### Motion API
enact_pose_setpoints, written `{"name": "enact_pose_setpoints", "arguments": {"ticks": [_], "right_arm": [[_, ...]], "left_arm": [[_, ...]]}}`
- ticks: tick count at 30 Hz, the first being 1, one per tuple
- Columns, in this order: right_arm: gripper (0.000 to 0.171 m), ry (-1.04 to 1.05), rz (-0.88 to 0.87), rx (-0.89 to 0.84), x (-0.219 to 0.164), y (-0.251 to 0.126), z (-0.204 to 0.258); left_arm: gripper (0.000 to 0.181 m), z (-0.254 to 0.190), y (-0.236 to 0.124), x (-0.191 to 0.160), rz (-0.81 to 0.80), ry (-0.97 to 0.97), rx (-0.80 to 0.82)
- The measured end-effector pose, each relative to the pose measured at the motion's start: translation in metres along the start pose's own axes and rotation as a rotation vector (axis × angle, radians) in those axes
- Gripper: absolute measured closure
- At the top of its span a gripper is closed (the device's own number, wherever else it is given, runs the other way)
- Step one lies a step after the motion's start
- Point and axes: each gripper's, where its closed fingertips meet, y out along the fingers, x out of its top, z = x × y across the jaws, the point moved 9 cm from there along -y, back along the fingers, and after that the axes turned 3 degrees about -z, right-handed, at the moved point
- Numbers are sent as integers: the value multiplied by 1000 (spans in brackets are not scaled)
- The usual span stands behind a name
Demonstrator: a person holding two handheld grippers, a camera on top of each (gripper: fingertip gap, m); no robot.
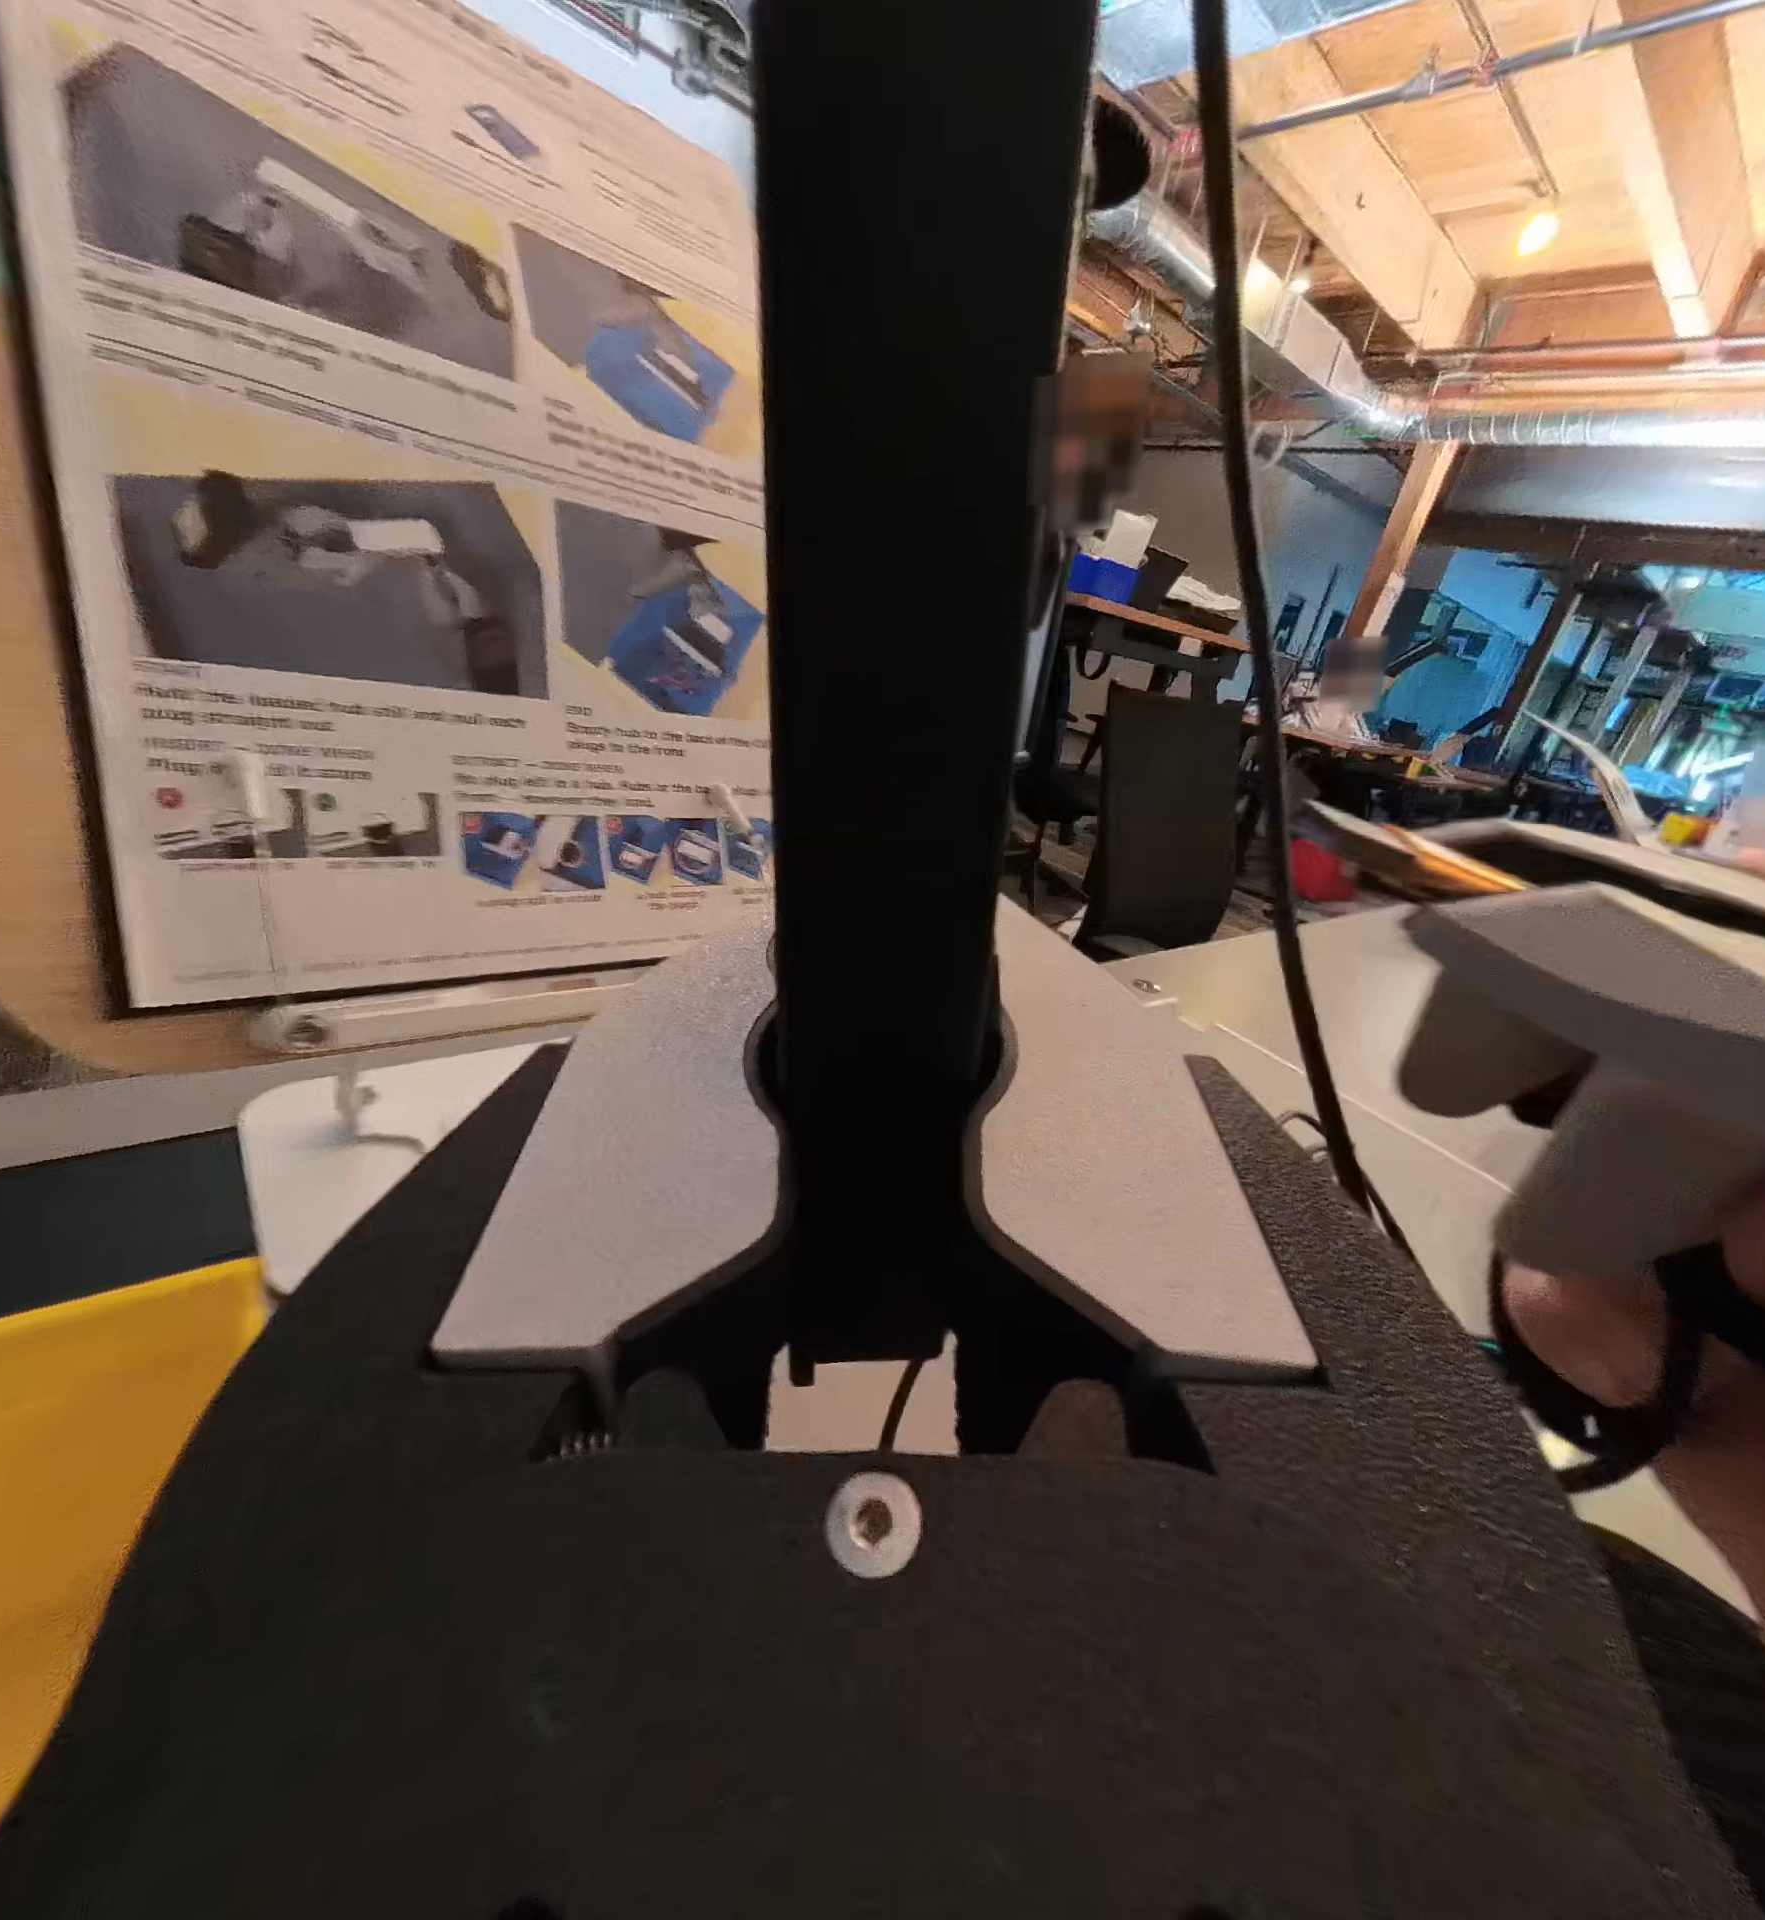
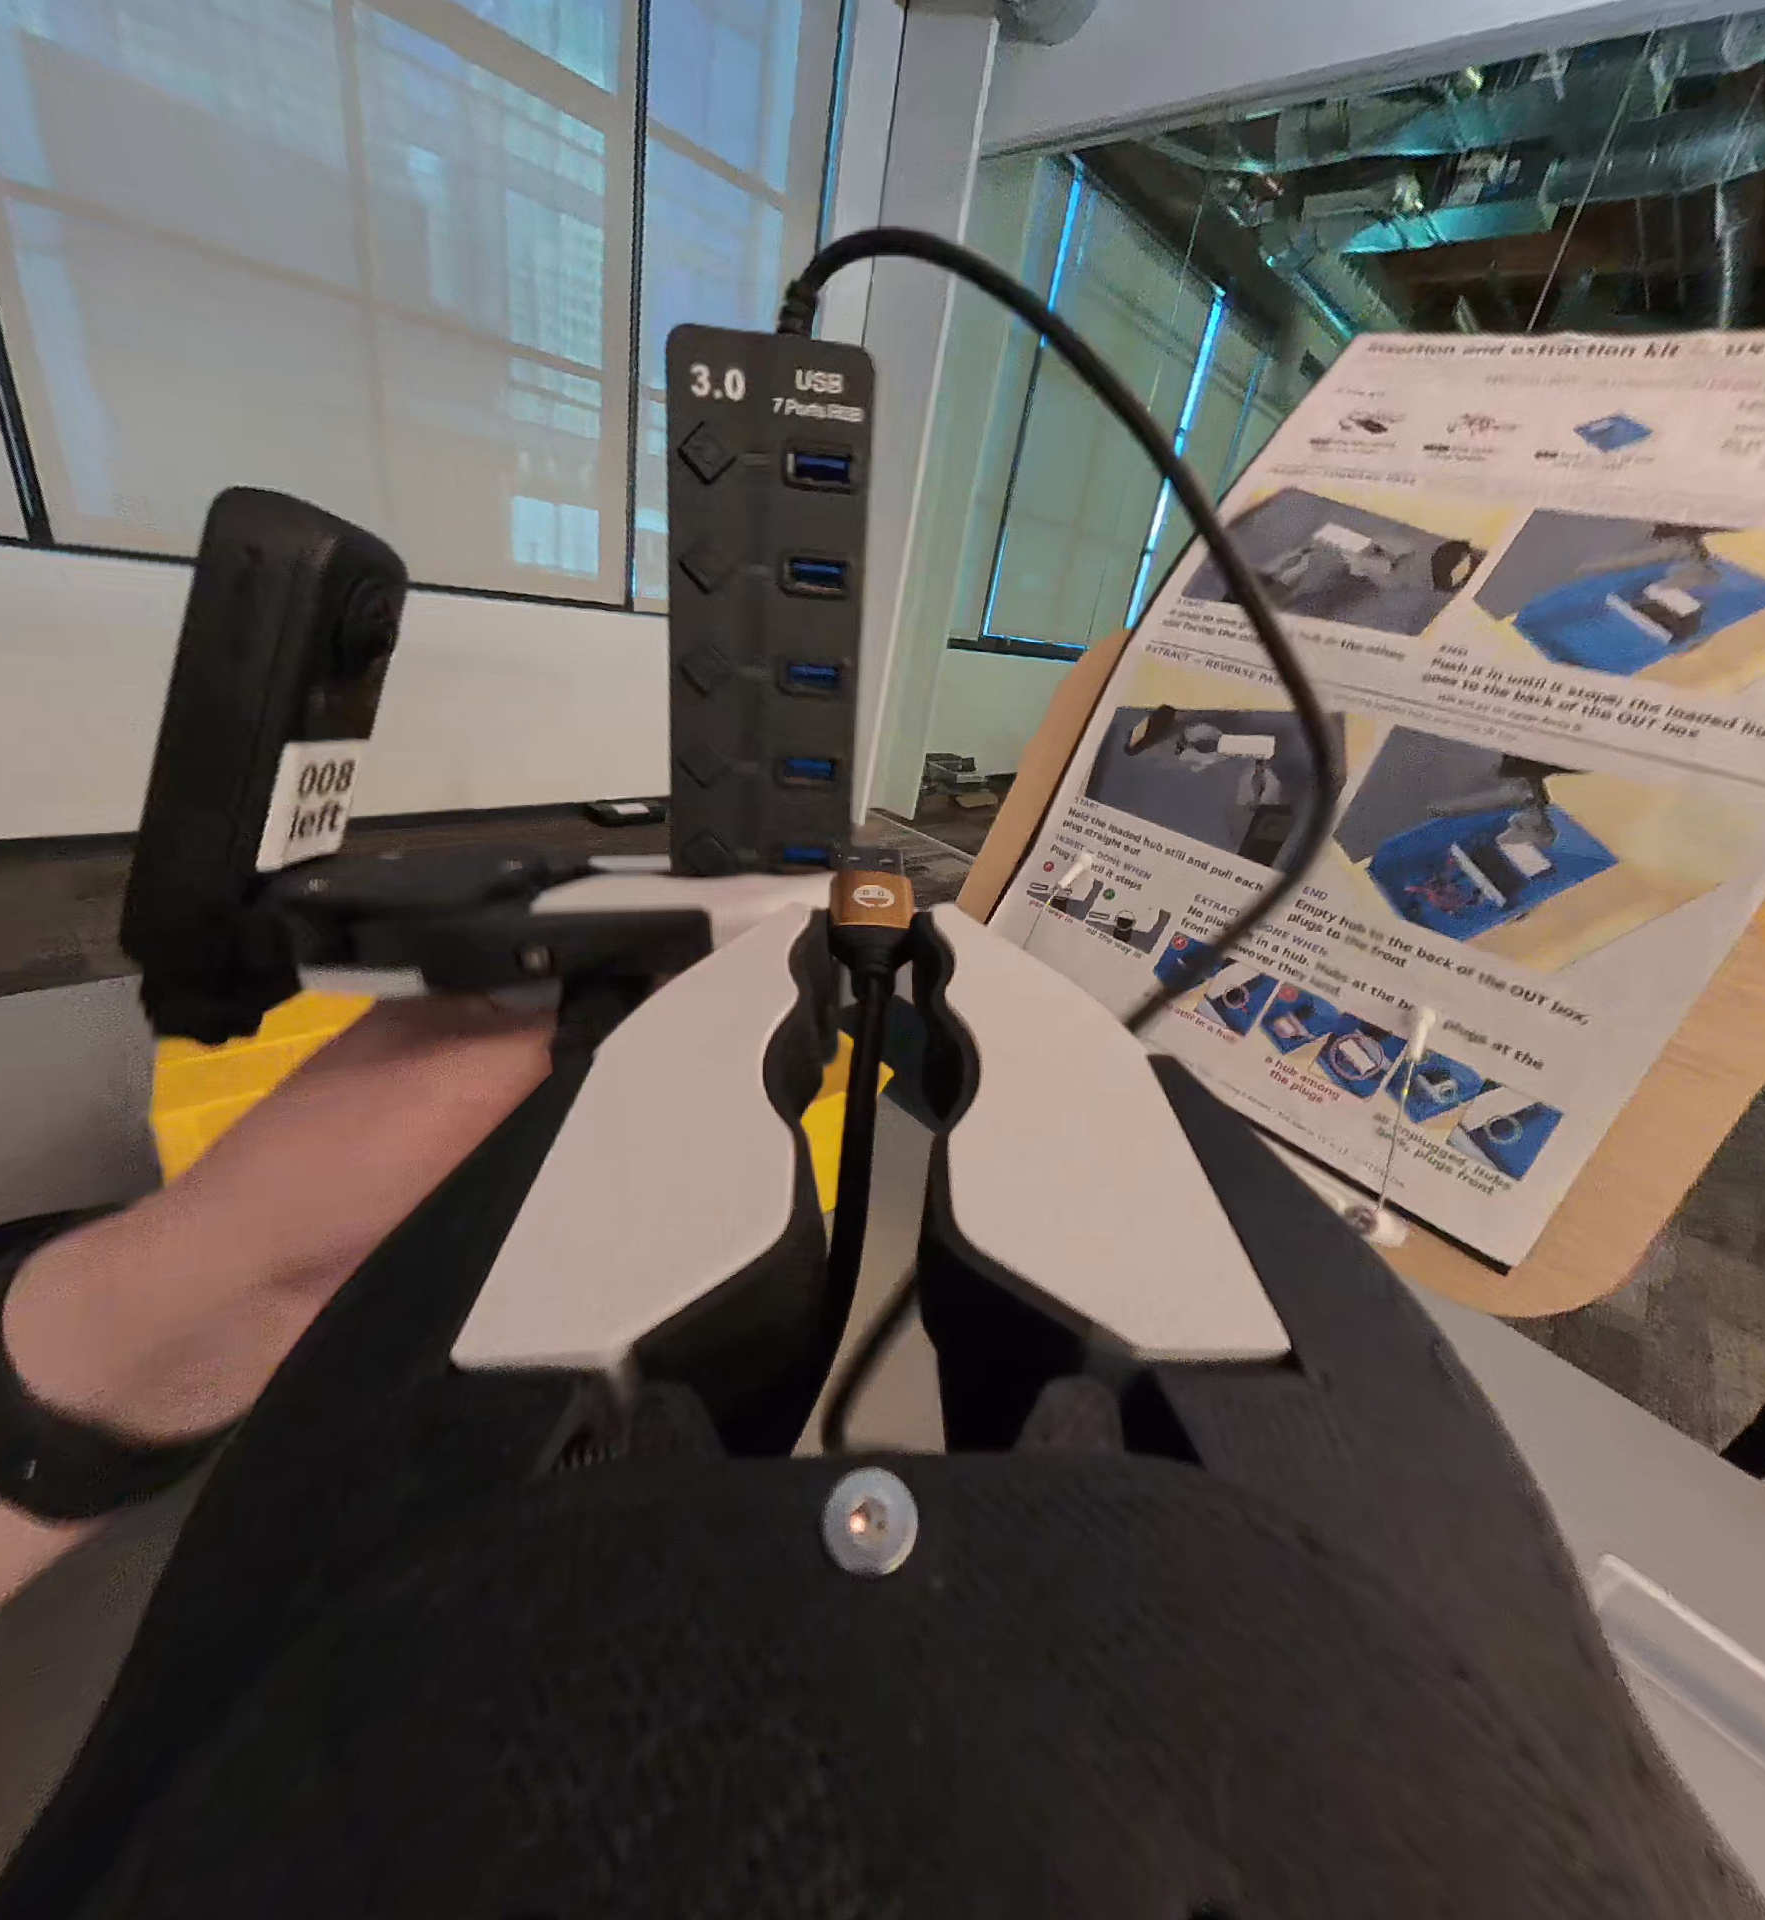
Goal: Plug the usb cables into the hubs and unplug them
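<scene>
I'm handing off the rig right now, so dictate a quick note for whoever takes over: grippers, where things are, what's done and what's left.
Left gripper: shut on the black USB hub, held upright.
Right gripper: shut on the gold-collared USB plug, cable trailing back between the fingers.
Position: the plug tip sits just in front of the hub's lowest visible blue port, not seated as far as the view shows.
Done: hub and plug both picked up and lined up.
Left: push the plug in; the ports above are empty. Then unplug.

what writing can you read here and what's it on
I won't quote wording; it stands on:
tall black plastic hub: white print at top
white paper tag: dark print
printed instruction sheet: headings, captions; blurred in left wrist view
gold metal plug: emblem only
</scene>
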Motion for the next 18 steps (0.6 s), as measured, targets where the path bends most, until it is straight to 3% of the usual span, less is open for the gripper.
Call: {"name": "enact_pose_setpoints", "arguments": {"ticks": [4, 6, 10, 14, 18], "right_arm": [[155, 67, -28, 100, 22, -11, -4], [155, 127, -20, 235, 38, -22, -12], [155, 188, 63, 407, 64, -66, -47], [155, 133, 251, 393, 47, -100, -94], [155, 11, 386, 448, 6, -117, -126]], "left_arm": [[152, 9, -21, 24, -13, 134, 55], [152, 7, -24, 30, -3, 153, 62], [152, 12, -31, 39, 27, 168, 65], [152, 19, -39, 48, 16, 113, 33], [152, 20, -41, 51, 4, 75, -8]]}}
